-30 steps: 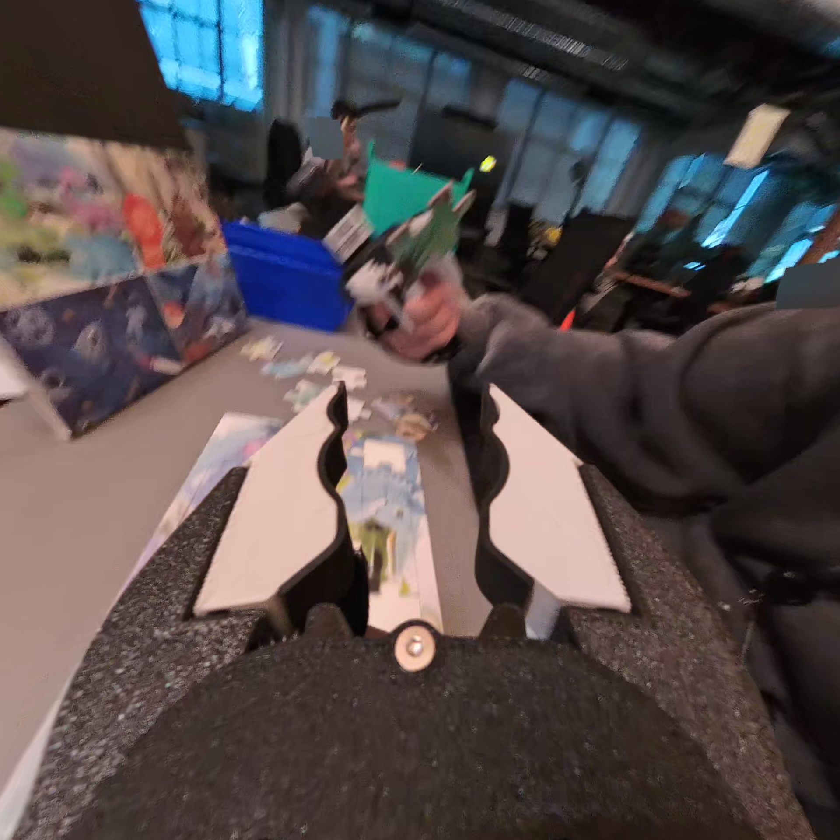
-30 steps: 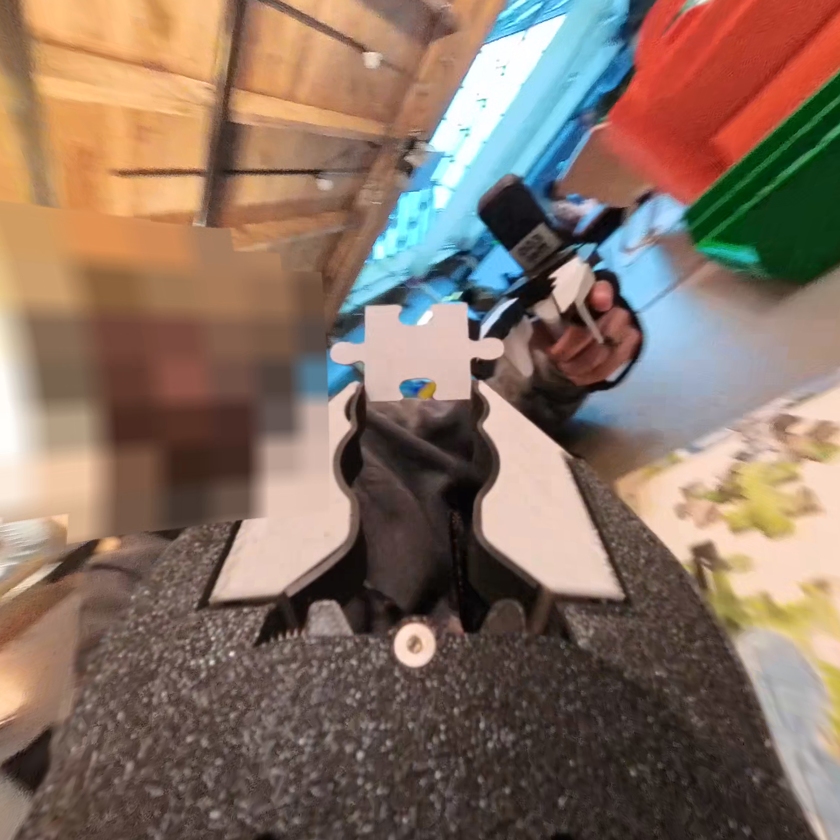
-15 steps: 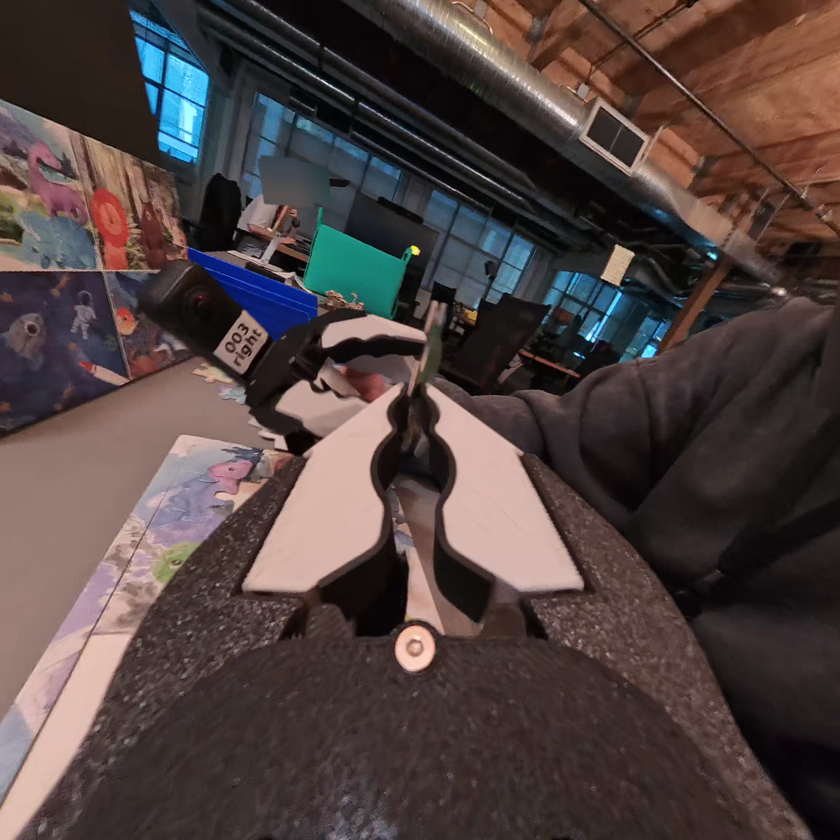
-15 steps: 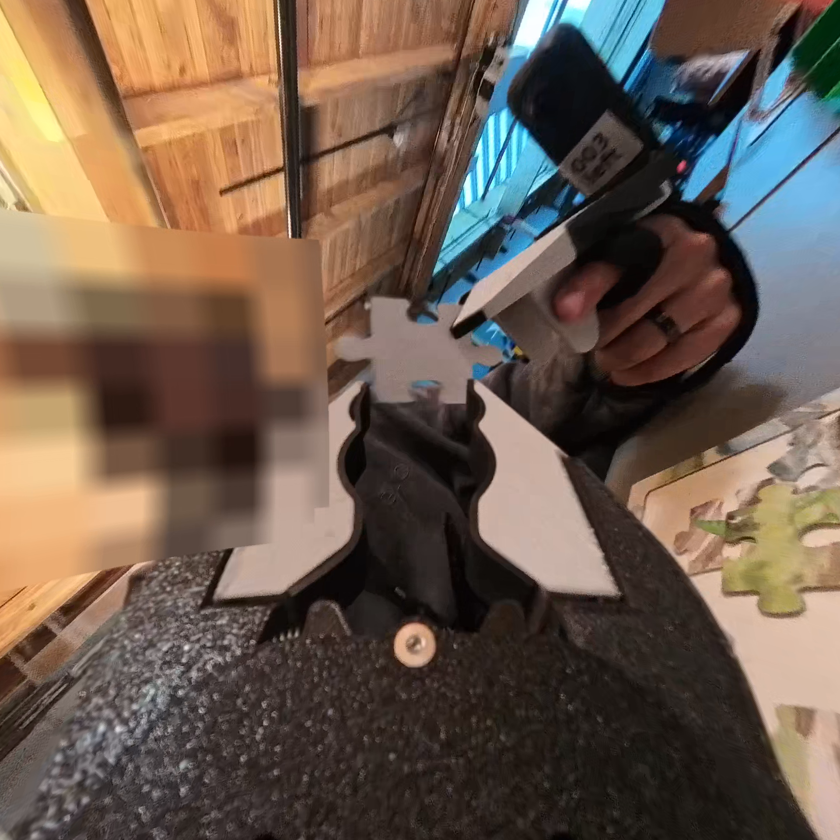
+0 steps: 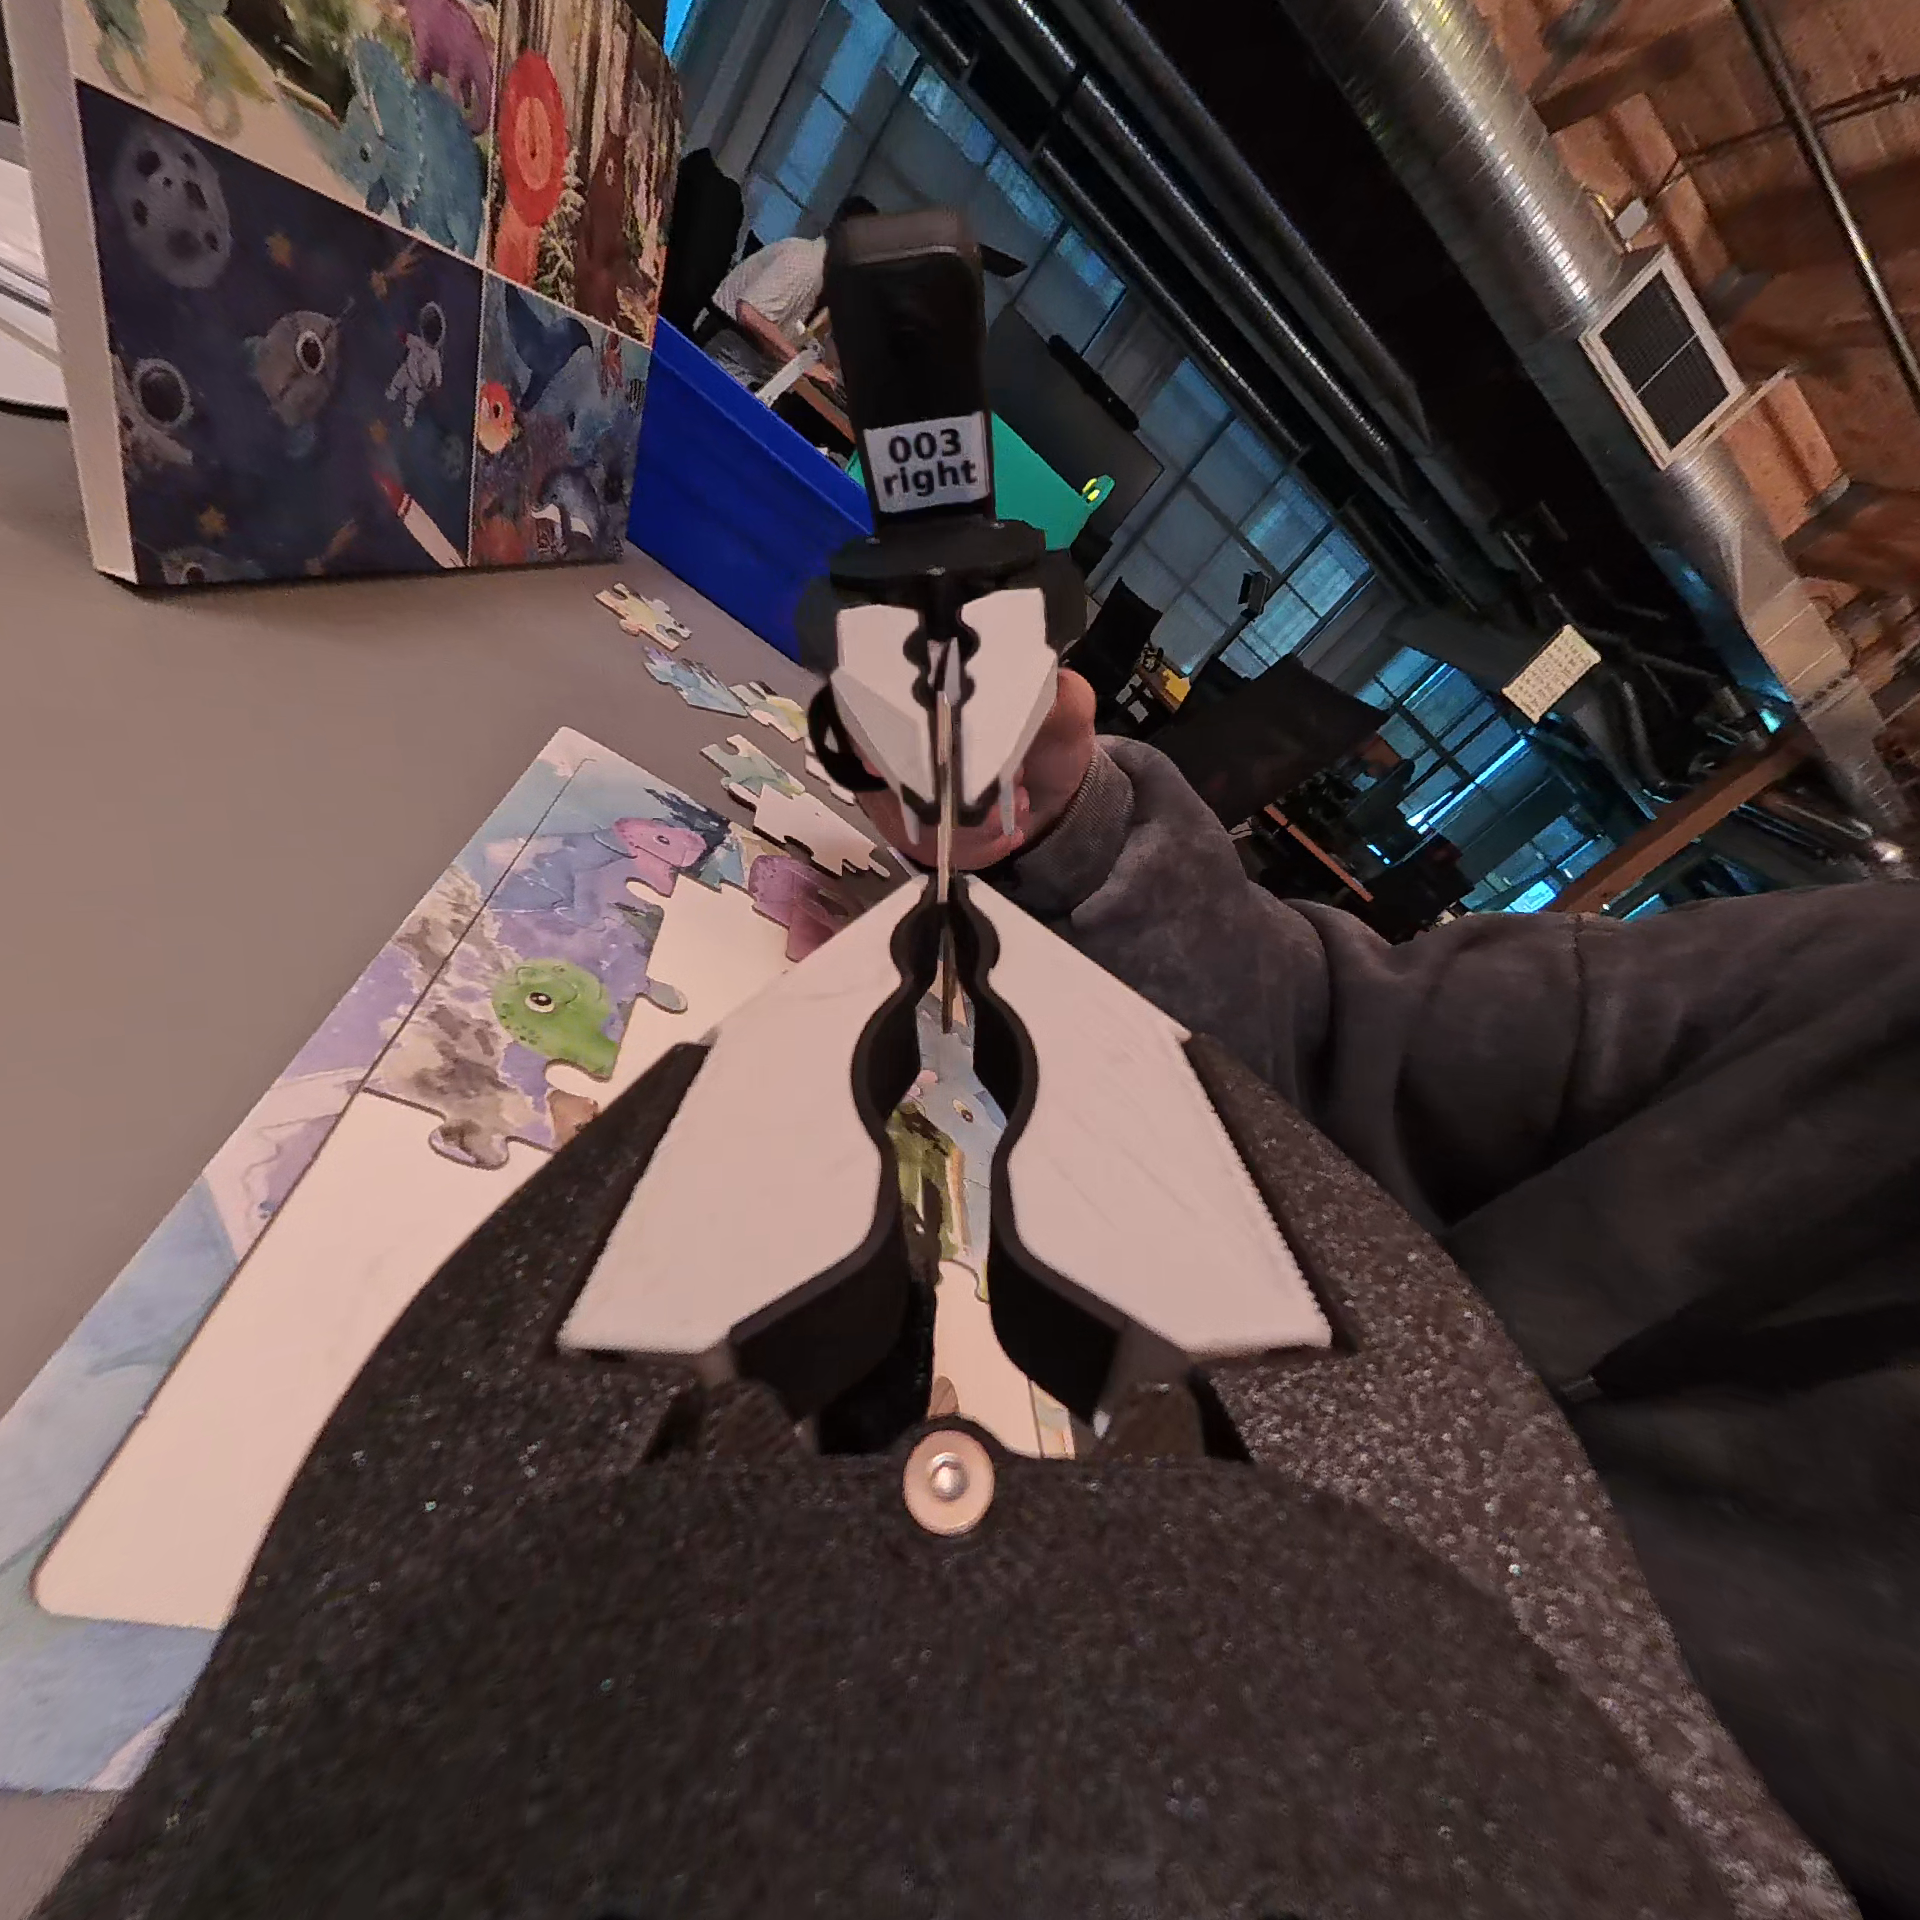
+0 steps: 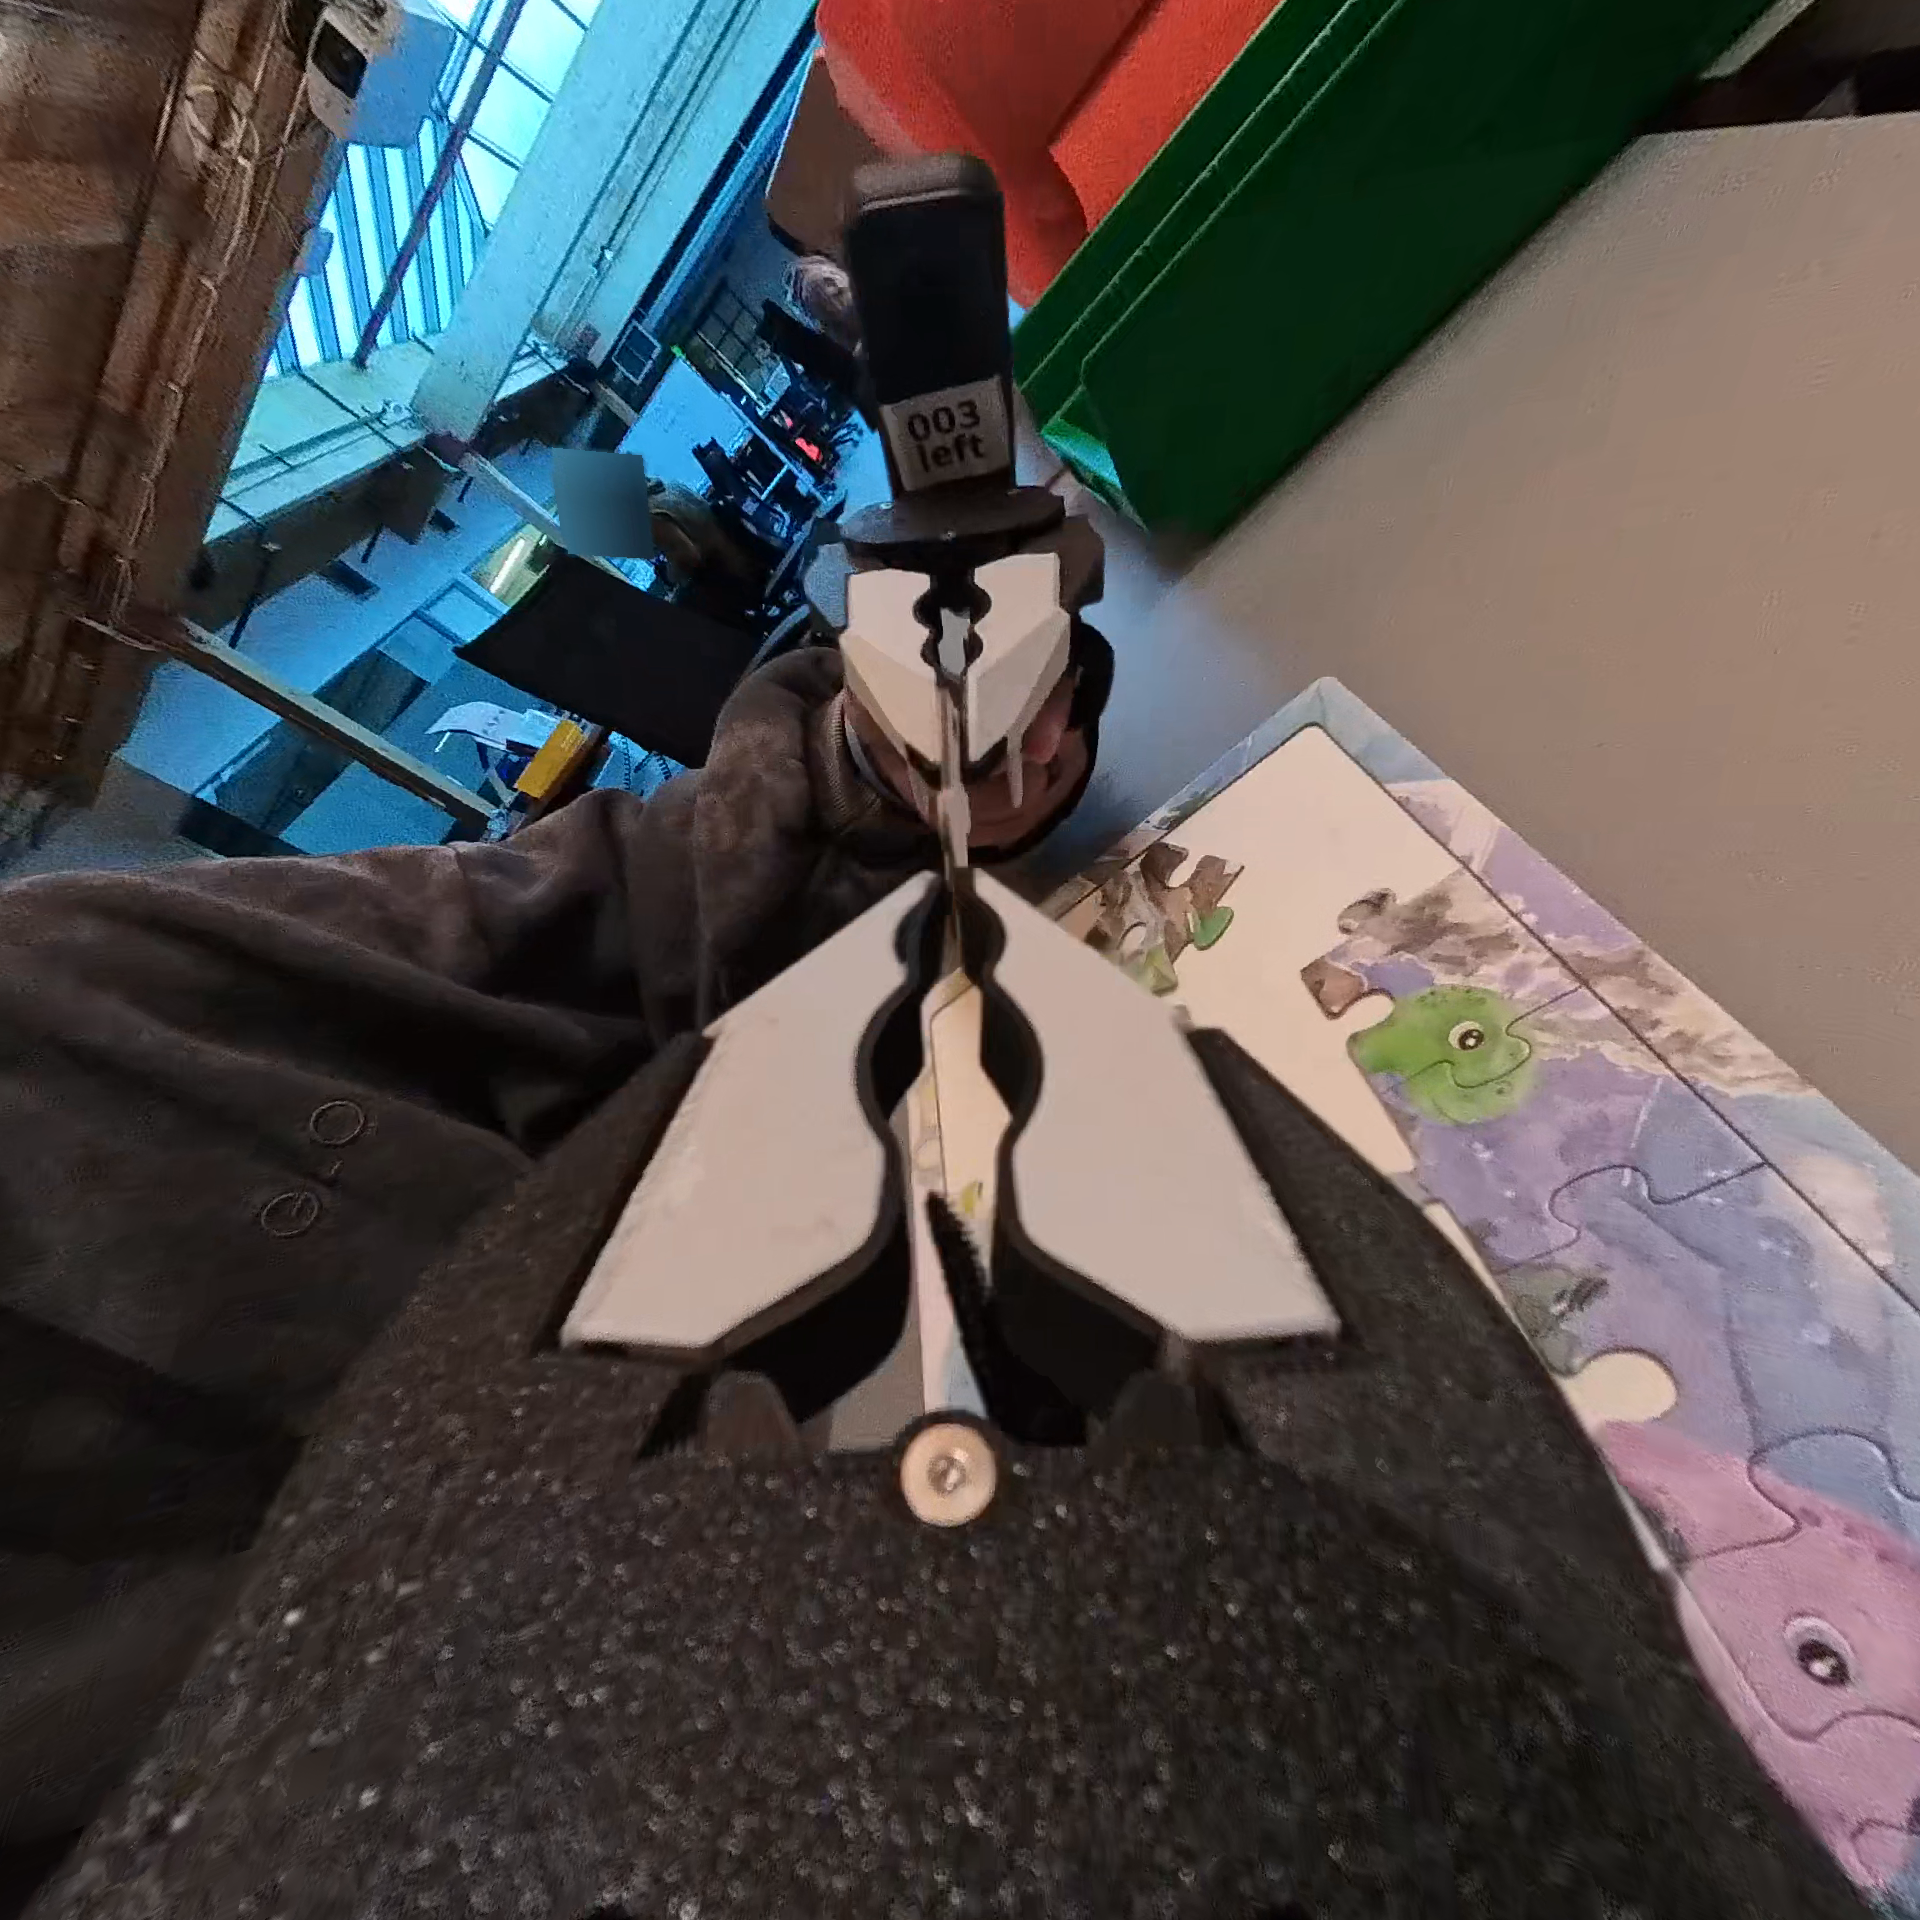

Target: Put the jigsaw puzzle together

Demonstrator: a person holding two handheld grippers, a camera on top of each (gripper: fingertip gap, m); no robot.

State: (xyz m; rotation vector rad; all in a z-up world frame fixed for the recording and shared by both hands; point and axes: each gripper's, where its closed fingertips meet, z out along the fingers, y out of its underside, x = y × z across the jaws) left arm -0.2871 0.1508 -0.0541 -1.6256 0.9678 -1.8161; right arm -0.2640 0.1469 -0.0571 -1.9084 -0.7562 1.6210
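Observation:
Both grippers are held in the air, tip to tip, over the puzzle board (image 5: 312, 1299). My left gripper (image 5: 943, 891) is shut on a thin puzzle piece (image 5: 942, 790) seen edge-on. My right gripper (image 6: 953, 891) is shut on the same piece (image 6: 951, 790) from the other end. Each gripper also shows in the other's view: the right one (image 5: 940, 842) and the left one (image 6: 951, 821), both with jaws closed on the piece. The board (image 6: 1299, 831) is partly filled, with a green dinosaur (image 5: 551, 1008) and purple ones in place.
Loose pieces (image 5: 675, 675) lie on the grey table (image 5: 208, 779) beyond the board. The puzzle box (image 5: 312, 312) stands at the back left beside a blue bin (image 5: 727, 488). A green bin (image 6: 1351, 312) sits past the board's other side. A dark sleeve (image 5: 1455, 1039) crosses on the right. The grippers are tip to tip, or close to it. Both grippers' tips are roughly 12 cm from the green dinosaur (image 5: 551, 1008). My right wrist view (image 6: 1461, 1047) looks at it from another angle.
My left gripper was open a second ago and has shut on the piece held by the right gripper. Both grippers have turned to face each other, so the piece now shows edge-on.

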